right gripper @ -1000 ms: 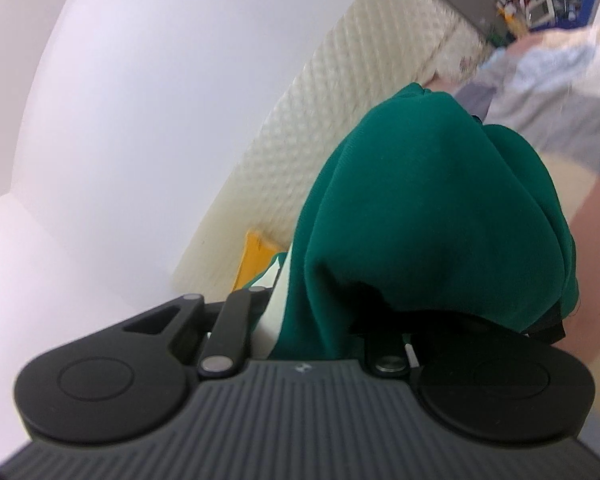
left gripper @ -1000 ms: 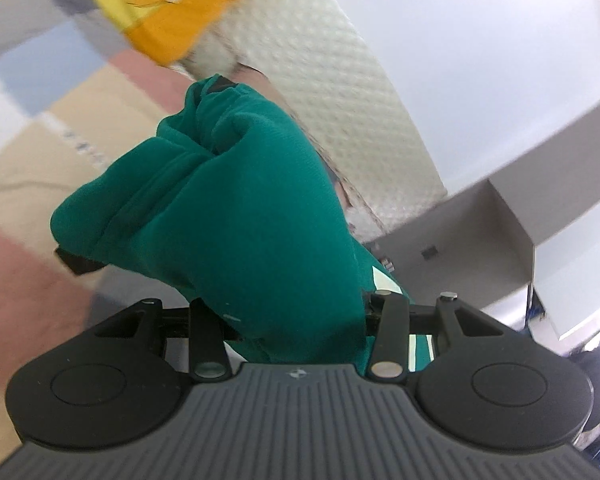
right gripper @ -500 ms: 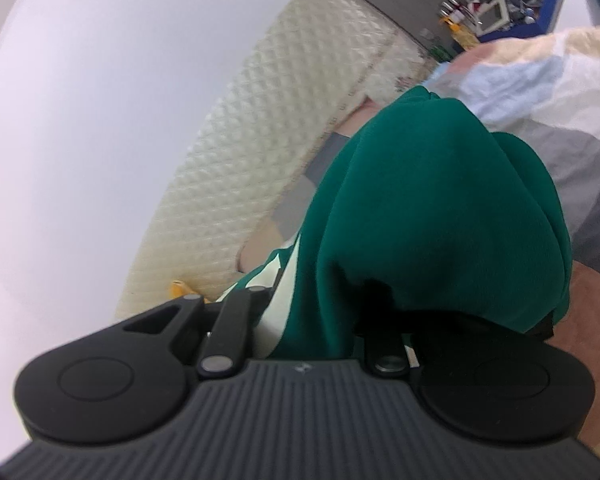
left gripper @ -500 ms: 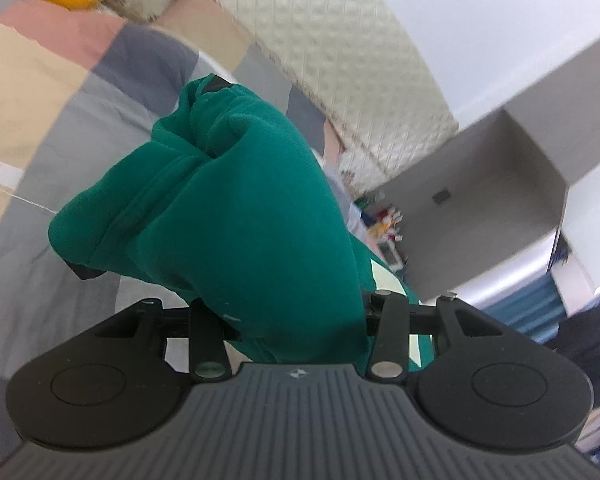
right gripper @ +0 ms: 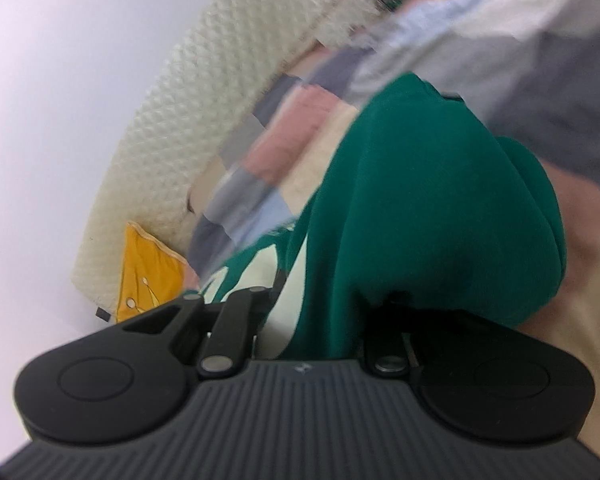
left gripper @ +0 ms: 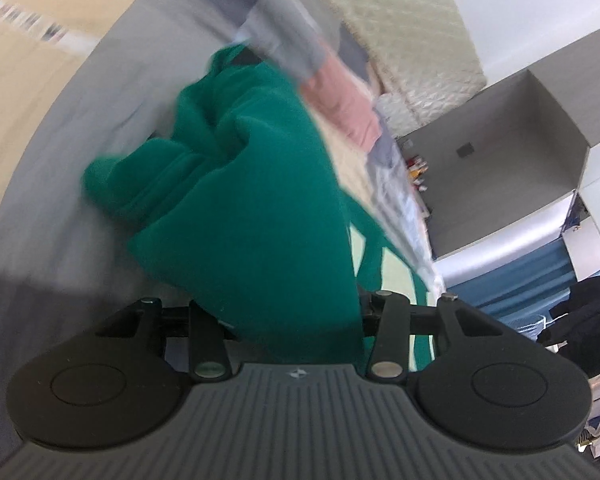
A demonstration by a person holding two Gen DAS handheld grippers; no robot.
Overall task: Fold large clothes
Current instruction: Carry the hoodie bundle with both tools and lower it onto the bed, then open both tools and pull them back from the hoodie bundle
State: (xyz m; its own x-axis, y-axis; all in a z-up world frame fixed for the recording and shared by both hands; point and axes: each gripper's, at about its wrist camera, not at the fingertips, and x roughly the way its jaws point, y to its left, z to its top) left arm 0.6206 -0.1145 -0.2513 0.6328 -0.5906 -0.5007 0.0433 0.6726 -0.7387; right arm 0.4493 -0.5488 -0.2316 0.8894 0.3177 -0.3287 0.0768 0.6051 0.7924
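Note:
A green garment with cream stripes is bunched over my left gripper, which is shut on a thick wad of it. Cloth hides the fingers except for a dark tip at the top. In the right wrist view the same green garment drapes over my right gripper, shut on its fabric, with one dark tip showing. A striped part of the garment stretches off to the left. Both bundles hang low over the patchwork bedspread. The picture is motion-blurred.
A quilted cream headboard runs along the bed's far side, with a yellow cushion against it. Beyond the bed's end are a grey wall niche, a blue curtain and dark clothing.
Both grippers have come down toward the bed with the green garment in them. The bedspread now fills more of each view, and the yellow cushion has left the left wrist view.

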